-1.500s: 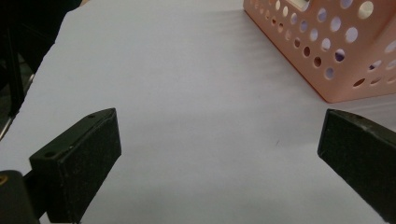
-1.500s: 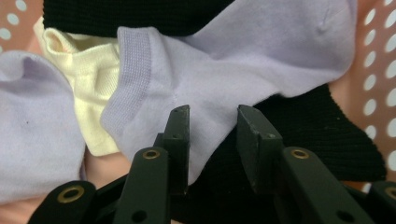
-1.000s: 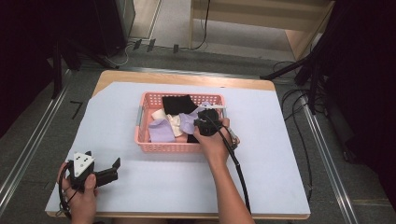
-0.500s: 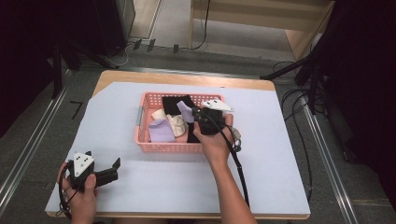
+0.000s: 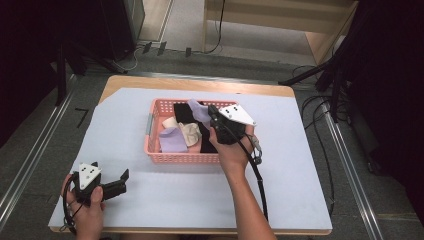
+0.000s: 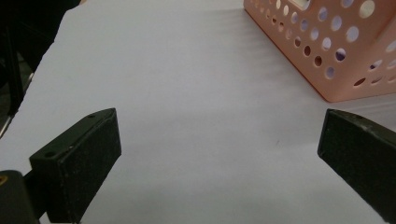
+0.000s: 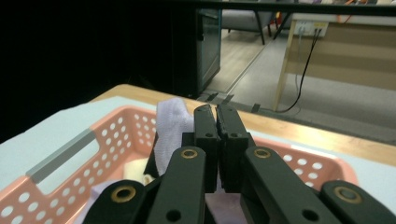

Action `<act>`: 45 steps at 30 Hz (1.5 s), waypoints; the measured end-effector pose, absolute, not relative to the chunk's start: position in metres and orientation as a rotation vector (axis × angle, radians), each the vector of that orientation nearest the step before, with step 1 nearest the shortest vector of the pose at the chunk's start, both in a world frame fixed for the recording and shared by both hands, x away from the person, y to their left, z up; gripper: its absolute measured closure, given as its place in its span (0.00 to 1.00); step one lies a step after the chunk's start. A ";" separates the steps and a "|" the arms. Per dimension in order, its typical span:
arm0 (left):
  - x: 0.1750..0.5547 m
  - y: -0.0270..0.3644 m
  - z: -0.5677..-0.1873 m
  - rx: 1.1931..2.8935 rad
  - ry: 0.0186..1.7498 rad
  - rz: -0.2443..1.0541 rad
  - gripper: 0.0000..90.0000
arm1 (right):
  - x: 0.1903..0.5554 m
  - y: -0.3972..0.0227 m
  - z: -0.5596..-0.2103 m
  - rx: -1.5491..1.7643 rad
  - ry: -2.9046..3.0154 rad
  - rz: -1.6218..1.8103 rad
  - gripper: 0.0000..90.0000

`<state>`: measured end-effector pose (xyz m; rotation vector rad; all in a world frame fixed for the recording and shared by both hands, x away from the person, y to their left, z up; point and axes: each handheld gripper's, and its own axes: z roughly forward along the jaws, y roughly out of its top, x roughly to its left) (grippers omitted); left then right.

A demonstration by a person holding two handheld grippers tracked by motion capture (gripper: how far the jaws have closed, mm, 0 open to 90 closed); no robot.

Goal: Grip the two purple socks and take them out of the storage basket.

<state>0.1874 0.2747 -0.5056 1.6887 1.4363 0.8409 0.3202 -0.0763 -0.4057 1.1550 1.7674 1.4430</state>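
Observation:
A pink perforated basket stands mid-table, its wall also in the left gripper view and the right gripper view. It holds several small cloth pieces: a lavender one, a cream one and a black one. My right gripper hovers over the basket, shut on another lavender cloth. That cloth drapes down beside the pressed jaws of the right gripper. My left gripper rests at the table's front left, open. Nothing lies between the pads of the left gripper.
White paper covers the table, with bare room in front of and to both sides of the basket. Cables and dark stands lie on the floor beyond the right edge. A wooden desk stands behind the table.
My right gripper has risen above the basket, lifting the lavender cloth up with it. The left gripper has stayed where it was.

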 end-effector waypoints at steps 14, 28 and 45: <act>0.188 0.274 -0.506 1.688 1.438 0.844 0.00 | 0.316 -0.093 -0.391 1.073 1.606 1.487 0.99; 0.187 0.274 -0.506 1.690 1.436 0.846 0.00 | 0.311 -0.136 -0.375 1.086 1.477 1.455 0.99; 0.187 0.273 -0.506 1.688 1.433 0.850 0.00 | 0.309 -0.209 -0.431 1.293 1.415 1.298 0.99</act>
